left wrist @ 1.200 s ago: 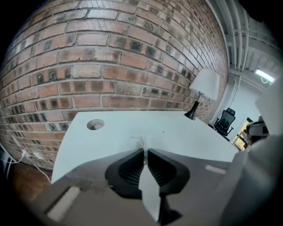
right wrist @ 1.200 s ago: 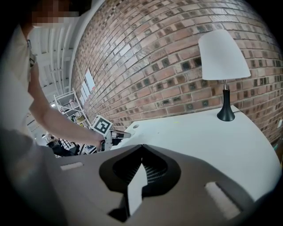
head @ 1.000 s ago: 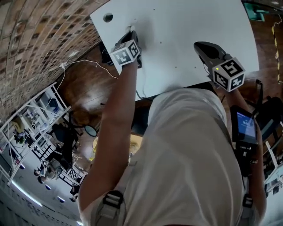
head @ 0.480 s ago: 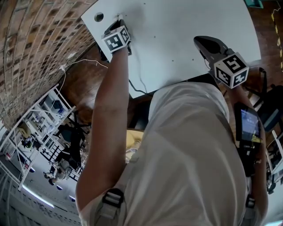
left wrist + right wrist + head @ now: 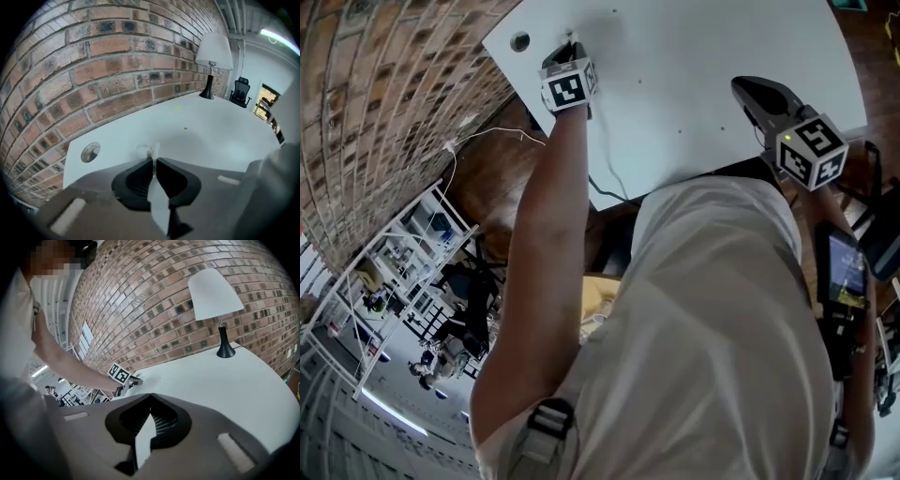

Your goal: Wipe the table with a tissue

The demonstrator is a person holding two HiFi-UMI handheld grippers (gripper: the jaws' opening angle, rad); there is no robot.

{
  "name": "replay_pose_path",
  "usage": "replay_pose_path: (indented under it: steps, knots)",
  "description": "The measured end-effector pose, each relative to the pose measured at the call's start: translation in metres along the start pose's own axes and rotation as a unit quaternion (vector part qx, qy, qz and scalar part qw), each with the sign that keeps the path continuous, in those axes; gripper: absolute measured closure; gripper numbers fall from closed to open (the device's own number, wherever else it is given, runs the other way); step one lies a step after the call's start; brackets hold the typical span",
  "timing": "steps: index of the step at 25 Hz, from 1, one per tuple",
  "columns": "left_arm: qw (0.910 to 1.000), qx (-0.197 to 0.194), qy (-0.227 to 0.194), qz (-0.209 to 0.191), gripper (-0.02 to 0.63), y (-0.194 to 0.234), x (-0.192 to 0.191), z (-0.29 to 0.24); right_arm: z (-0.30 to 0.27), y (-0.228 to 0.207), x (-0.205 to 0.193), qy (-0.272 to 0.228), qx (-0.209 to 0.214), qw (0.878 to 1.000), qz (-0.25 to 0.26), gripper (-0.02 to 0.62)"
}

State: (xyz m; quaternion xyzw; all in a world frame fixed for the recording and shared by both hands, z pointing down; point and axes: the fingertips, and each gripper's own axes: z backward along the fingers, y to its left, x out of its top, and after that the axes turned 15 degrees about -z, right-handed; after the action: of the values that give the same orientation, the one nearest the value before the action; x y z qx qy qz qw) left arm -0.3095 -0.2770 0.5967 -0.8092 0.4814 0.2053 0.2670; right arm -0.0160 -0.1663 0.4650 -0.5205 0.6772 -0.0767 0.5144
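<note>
Left gripper [image 5: 153, 160] was clamped on a small tissue [image 5: 148, 151] wad, jaws just nipped slightly tighter. Right gripper [image 5: 150, 398] was closed and empty, well apart from it. Looked mid-wipe: only the corner by the cable hole [image 5: 90, 152] was being covered, most of the desk [image 5: 211, 136] left. Tissue stuck out at the left tips, apparently on the desk.

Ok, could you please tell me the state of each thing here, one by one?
left gripper: shut on the tissue, jaws just closed a little further
tissue: crumpled, pinched at the jaw tips
right gripper: shut, nothing between the jaws
table: white, a few small specks on it
lamp: upright on the table; lit or not, cannot tell
</note>
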Motion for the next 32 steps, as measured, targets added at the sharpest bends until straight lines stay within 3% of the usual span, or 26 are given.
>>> replay_pose_path:
  steps: [11,17,19,22,24,27,29,32]
  knots:
    - [0.9982,-0.055,0.013,-0.022,0.577,-0.01,0.01,0.001,-0.004,0.008,-0.002,0.005,0.007,1.0,-0.003,0.586]
    - [0.9942,-0.103,-0.003,-0.031,0.577,-0.048,0.02,0.005,-0.009,0.015,-0.004,0.004,0.014,1.0,-0.003,0.588]
    - [0.9923,-0.121,-0.019,-0.016,0.575,-0.06,0.027,0.01,-0.013,0.018,-0.001,0.002,0.015,1.0,-0.004,0.588]
    - [0.986,-0.144,-0.076,0.037,0.574,-0.069,0.042,0.02,-0.013,0.017,0.003,-0.003,0.016,1.0,-0.006,0.586]
    - [0.9838,-0.128,-0.102,0.072,0.574,-0.055,0.047,0.027,-0.012,0.017,0.004,-0.005,0.017,1.0,-0.007,0.587]
    - [0.9868,-0.071,-0.102,0.104,0.574,-0.014,0.038,0.032,-0.011,0.016,0.004,-0.006,0.017,1.0,-0.008,0.588]
    - [0.9894,-0.045,-0.094,0.102,0.574,0.006,0.037,0.034,-0.009,0.014,0.003,-0.006,0.016,1.0,-0.01,0.588]
    - [0.9916,-0.039,-0.089,0.085,0.574,0.019,0.044,0.029,-0.006,0.009,0.004,-0.008,0.014,1.0,-0.015,0.588]
